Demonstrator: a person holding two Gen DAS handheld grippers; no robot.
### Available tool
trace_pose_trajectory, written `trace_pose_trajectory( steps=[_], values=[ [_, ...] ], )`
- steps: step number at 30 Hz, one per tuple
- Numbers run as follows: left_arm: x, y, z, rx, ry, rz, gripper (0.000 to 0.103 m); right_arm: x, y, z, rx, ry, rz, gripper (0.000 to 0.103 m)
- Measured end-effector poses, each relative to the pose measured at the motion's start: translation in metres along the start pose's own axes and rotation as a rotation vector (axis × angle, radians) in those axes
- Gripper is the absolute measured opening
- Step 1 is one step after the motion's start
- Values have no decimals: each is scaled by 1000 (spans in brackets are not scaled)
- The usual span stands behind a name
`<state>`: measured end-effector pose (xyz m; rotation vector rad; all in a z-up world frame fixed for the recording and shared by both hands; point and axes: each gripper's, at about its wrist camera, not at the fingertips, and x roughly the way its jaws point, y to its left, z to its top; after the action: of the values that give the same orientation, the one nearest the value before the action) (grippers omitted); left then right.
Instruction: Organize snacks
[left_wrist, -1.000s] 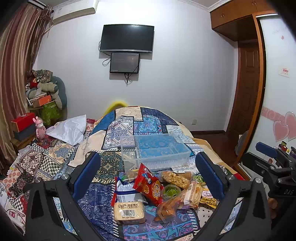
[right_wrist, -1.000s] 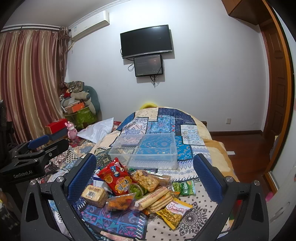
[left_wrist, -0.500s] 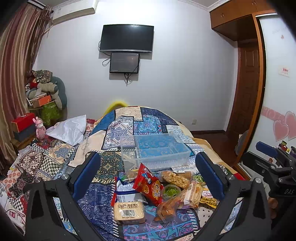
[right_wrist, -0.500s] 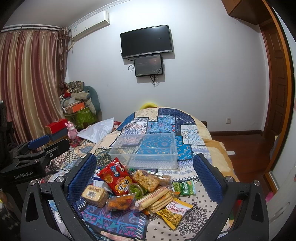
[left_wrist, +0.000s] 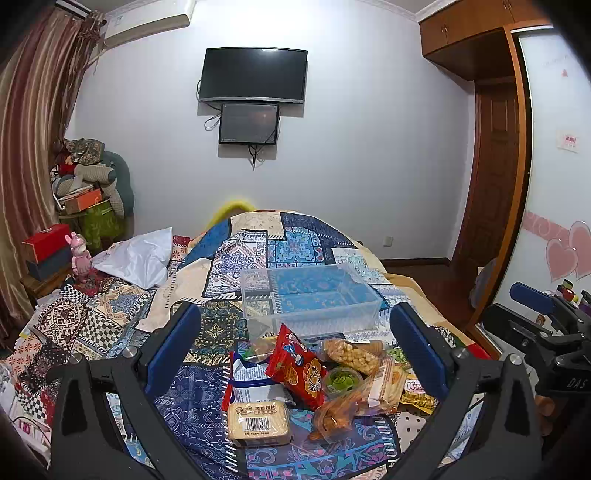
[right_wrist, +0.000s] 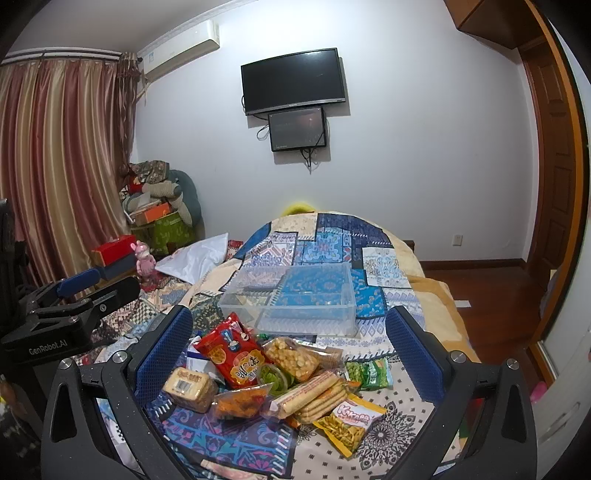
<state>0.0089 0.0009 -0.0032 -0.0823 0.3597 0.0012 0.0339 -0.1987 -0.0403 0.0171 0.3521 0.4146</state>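
Both grippers hang over the quilt with jaws spread wide and empty: the left gripper and the right gripper. A heap of snacks lies on the bed just in front of the clear bin, the red bag leaning on top. A white pillow lies well to the left.

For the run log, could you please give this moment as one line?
stage: not started | left tongs: open | right tongs: open | snacks: piled on bedspread | clear bin: empty
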Motion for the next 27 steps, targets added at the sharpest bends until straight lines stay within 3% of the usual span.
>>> trace_pose_trajectory(
  steps=[14, 19, 27],
  values=[
    [24, 11, -7, -25, 39, 6, 103, 23, -12, -7, 14, 57, -24, 103],
    [48, 27, -13, -56, 122, 1, 103, 41, -23, -14, 37, 120, -29, 103],
    [96, 43, -31, -49, 285, 63, 103, 72, -40, -27, 66, 221, -30, 103]
  ],
)
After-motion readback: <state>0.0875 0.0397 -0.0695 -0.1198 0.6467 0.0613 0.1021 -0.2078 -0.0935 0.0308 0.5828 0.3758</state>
